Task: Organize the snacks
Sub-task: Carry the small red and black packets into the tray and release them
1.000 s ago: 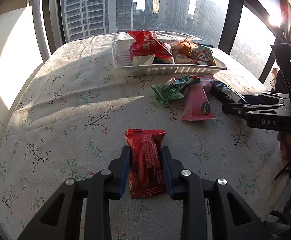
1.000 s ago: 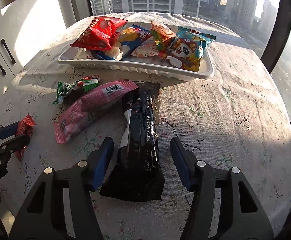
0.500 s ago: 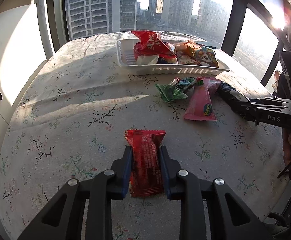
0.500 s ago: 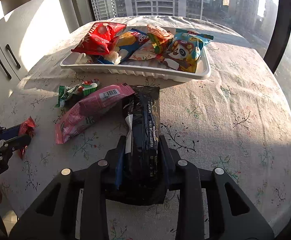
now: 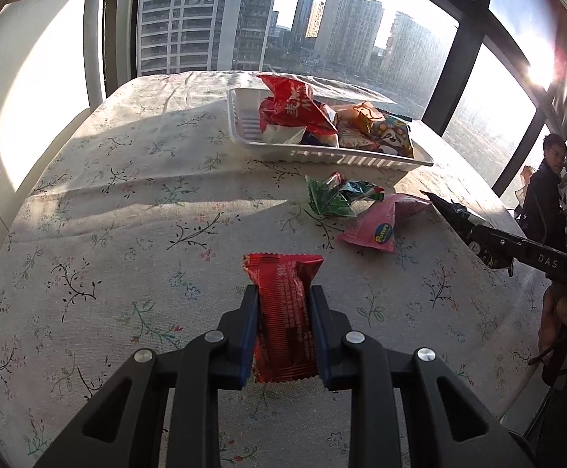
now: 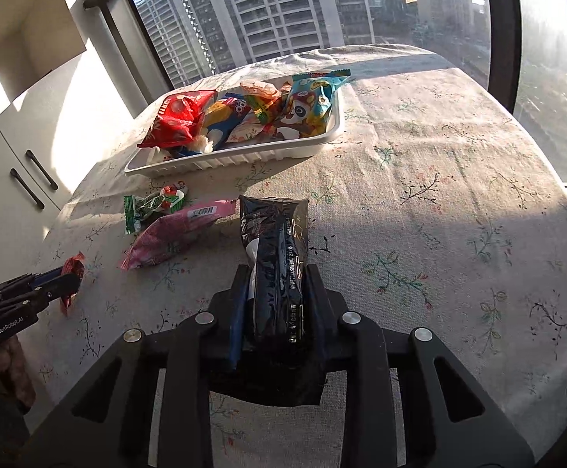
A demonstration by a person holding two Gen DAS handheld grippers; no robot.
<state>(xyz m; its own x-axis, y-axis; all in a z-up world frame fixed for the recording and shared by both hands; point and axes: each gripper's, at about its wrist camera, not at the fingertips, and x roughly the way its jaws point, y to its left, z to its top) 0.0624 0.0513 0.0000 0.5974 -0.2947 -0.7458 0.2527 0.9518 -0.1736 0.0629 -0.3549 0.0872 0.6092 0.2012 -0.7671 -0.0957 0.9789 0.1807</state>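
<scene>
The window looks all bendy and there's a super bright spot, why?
Left wrist view: the fisheye lens curves the window frame; low sun flares white at the upper right, and long shadows cross the tablecloth. Right wrist view: same curving, with the white tray sunlit and the near cloth shaded.

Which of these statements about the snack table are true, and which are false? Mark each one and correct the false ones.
1. The left claw grips a red packet. True.
2. The right claw grips a green packet. False: it grips a black packet.
3. The white tray already holds several snacks. True.
4. The pink packet lies inside the tray. False: it lies on the tablecloth, in front of the tray.
5. The green packet lies on the tablecloth beside the pink packet. True.
</scene>
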